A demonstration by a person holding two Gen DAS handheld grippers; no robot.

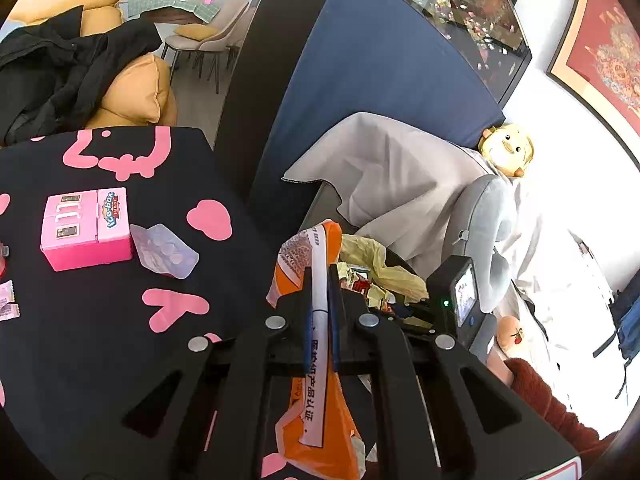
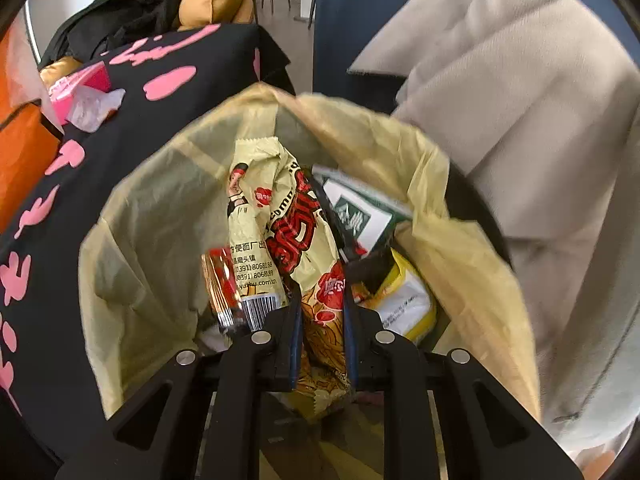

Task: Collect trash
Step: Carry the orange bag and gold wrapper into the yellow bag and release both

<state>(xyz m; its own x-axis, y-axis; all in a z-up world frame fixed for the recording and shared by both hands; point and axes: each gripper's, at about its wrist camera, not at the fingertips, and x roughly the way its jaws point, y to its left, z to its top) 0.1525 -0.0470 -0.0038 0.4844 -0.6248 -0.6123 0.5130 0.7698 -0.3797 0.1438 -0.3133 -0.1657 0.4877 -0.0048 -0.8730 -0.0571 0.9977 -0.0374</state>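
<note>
Risk sits mostly with the right hand-held gripper: its jaws are pinched on a crumpled yellow noodle wrapper that hangs just over the mouth of the yellow bin bag. The wrapper is springy, so on release it may catch on a pad or unfold across the bag's limp rim and slide out rather than drop in. The left hand-held gripper, beside the bag on the desk side, is nearly closed on an orange-and-white plastic package; its long loose tail could snag on the other tool as both crowd the bag.

Readable writing: "yuzhu.com.tn" and phone digits above a barcode on the wrapper, large red characters too creased to read; Chinese print down the orange package's white strip; "Ice-box" on a pink box on the black desk, well away from the bag, next to an empty blister pack.
</note>
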